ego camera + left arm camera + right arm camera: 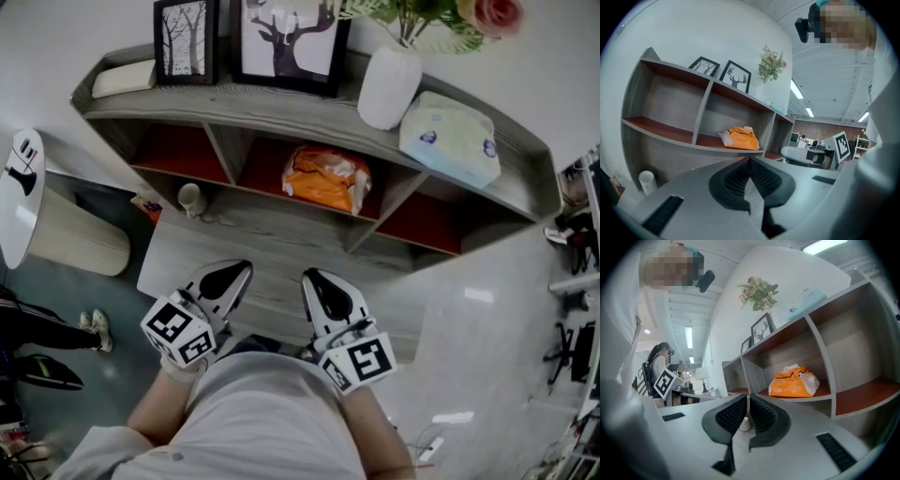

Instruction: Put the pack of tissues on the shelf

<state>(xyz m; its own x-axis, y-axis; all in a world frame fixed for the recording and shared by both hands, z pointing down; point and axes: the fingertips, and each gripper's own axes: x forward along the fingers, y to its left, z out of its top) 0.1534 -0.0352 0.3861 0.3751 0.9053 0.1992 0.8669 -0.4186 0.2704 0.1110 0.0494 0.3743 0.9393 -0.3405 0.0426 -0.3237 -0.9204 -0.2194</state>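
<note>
the fingers of the left gripper are clenched tip to tip, with nothing between them. the fingers of the right gripper are likewise pressed together and carry nothing; only a white cup, standing farther off, shows through the slit below their tips. both grippers are held close to the person's body, side by side, over the front edge of the desk and well apart from the shelf.

status of the task's thing: the pack of tissues, a pale soft pack, lies on the top board of the shelf near its right end, just beside the white vase. it lies flat, slightly skewed to the front edge, and no gripper touches it.

other contents:
- two picture frames lean against the wall at the left and middle of the top board.
- an orange bag lies in the middle compartment.
- the compartments to its left and right look empty.
- the cup stands on the desk at the back left, below the left compartment.

assessment: the placement appears complete. the pack rests on the shelf, and both pairs of fingers are free and clear of it. no step looks outstanding. if the orange bag were the intended pack instead, it too is already on the shelf.
</note>
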